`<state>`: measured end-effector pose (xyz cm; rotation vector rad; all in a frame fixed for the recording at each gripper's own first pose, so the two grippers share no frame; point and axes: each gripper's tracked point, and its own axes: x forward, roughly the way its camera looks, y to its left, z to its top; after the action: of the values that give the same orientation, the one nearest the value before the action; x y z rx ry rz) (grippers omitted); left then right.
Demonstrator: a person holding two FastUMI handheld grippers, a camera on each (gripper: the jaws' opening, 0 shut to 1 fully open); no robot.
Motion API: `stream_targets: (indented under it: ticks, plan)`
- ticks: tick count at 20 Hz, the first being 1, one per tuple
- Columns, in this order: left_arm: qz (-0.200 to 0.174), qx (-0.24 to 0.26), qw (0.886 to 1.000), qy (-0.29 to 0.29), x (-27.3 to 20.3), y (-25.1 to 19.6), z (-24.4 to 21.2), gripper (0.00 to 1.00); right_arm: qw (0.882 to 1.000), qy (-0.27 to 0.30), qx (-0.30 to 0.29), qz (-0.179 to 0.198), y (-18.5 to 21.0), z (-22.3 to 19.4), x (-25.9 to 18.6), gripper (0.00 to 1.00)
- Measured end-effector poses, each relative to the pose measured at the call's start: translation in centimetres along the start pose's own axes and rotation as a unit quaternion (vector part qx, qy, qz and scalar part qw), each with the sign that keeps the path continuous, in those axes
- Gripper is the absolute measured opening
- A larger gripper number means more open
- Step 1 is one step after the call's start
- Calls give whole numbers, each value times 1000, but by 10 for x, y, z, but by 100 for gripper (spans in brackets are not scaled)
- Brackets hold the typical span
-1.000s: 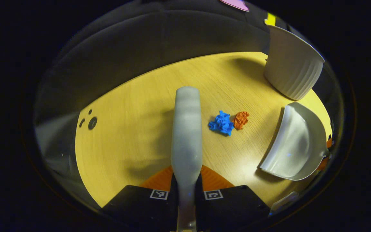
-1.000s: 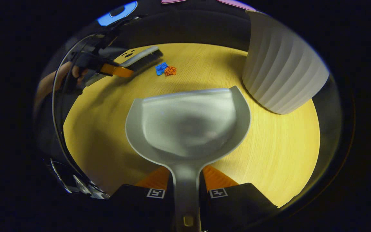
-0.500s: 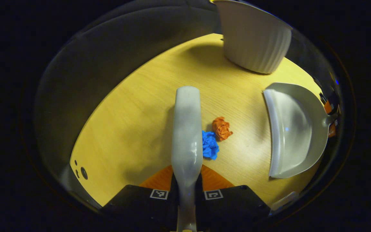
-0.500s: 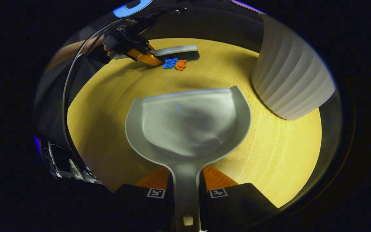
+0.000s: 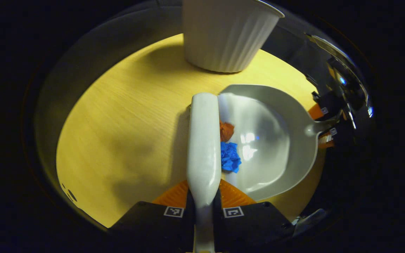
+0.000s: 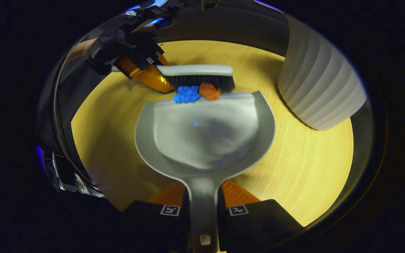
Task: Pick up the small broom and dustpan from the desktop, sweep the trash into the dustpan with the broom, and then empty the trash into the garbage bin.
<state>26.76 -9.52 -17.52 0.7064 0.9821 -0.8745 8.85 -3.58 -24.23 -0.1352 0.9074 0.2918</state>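
Left gripper clamping broom, right gripper gripping dustpan handle. Blue wad, orange wad sitting on pan lip, 12 o'clock in right gripper view; brush lying crosswise behind, pushing toward 6.

Black tool bodies bear square coded markers.

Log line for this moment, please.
sweep | left gripper shut on broom | right gripper shut on dustpan | scraps at lip

Broom presses 2 paper wads onto dustpan lip.
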Motion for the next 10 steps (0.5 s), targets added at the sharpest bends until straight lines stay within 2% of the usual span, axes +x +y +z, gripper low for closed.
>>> stream_targets:
  ticks: [3, 4, 5, 7, 8, 10]
  plan:
    - [-33, -13, 999, 4, -6, -35, 0, 26, 1000, -8, 4, 0, 1, -1, -2, 35]
    - [-36, -21, 999, 3, -8, -42, 0, 26, 1000, -12, 7, 0, 1, -3, -2, 31]
    - [-32, -28, 999, -2, -12, -46, 0, 26, 1000, -17, 11, 0, 1, -4, -3, 35]
    - [-6, -46, 999, -25, -15, -47, -1, 26, 1000, -21, 17, -2, 1, -9, -5, 31]
    - [6, -63, 997, -39, -20, -50, 0, 26, 999, -24, 23, -3, -1, -11, -3, 35]
    - [28, -102, 992, -68, -32, -45, -3, 25, 999, -31, 39, -4, -2, -12, -6, 35]
